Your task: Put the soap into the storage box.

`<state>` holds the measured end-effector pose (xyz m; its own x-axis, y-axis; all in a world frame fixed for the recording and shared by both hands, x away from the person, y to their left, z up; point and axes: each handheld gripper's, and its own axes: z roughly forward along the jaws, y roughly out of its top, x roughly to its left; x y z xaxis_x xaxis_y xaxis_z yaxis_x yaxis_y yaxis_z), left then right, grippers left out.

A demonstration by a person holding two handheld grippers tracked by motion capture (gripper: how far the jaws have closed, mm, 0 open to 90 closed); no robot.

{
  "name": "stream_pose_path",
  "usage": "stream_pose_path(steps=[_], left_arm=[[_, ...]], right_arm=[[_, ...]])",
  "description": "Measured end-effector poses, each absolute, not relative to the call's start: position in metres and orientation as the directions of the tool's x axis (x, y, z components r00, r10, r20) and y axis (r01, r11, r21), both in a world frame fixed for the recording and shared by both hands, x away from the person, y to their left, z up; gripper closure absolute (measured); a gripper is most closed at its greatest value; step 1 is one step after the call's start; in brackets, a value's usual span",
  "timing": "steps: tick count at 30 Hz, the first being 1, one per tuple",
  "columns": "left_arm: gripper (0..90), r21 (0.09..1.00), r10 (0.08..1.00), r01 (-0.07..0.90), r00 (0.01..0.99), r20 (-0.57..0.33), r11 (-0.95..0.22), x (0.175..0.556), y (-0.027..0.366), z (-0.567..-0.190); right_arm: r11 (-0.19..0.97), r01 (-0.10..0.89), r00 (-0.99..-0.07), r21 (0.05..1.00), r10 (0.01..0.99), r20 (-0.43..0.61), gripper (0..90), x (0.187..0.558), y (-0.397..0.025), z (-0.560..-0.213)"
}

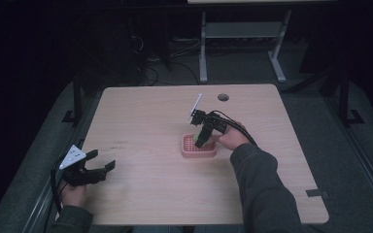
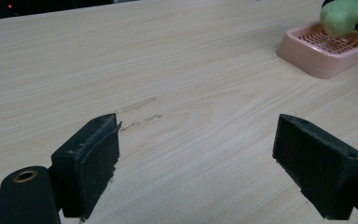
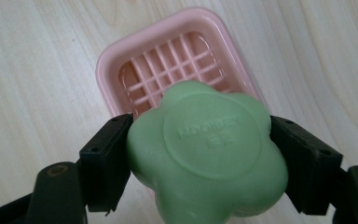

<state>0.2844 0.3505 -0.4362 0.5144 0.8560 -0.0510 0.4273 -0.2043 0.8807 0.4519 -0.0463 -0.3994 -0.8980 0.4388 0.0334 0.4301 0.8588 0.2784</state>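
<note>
Right gripper view: right gripper (image 3: 200, 163) clamps 1 green flower-shaped soap (image 3: 207, 154) btwn both jaws, just above 1 pink soap dish (image 3: 107, 65) w/ grid insert. Left gripper (image 1: 99, 162) sits wide open, holding nothing, near tabletop (image 1: 141, 116) front-left edge.

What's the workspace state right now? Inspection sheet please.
Surface: wooden table, faint scuff marks near its left middle.
Job's things: green soap held over the pink soap dish; not yet set down.
Clutter: nothing seen.
Grippers: right gripper shut on the soap; left gripper open, low over the table's near left.
Cables: black cable trails from the right gripper.
Surroundings: dark room, grey table frame and floor wires beyond.
</note>
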Motion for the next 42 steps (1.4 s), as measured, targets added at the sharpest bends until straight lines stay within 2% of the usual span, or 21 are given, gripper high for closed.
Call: stream_pose_path(steps=[20,27,42], left_arm=[[13.8,0.882,0.855,0.427,0.516,-0.054,-0.202,0.284,0.350,-0.436],[13.8,0.882,0.854,0.425,0.518,-0.053,-0.204,0.284,0.350,-0.436],[13.9,0.879,0.852,0.429,0.521,-0.054,-0.207,0.285,0.349,-0.436]], right_arm=[[0.865,0.417,-0.904,0.280,0.426,0.028,25.4,0.454,-0.031,-0.411],[0.870,0.402,-0.907,0.286,0.421,-0.007,25.2,0.452,-0.031,-0.413],[0.844,0.439,-0.893,0.308,0.449,0.039,24.8,0.454,-0.039,-0.416]])
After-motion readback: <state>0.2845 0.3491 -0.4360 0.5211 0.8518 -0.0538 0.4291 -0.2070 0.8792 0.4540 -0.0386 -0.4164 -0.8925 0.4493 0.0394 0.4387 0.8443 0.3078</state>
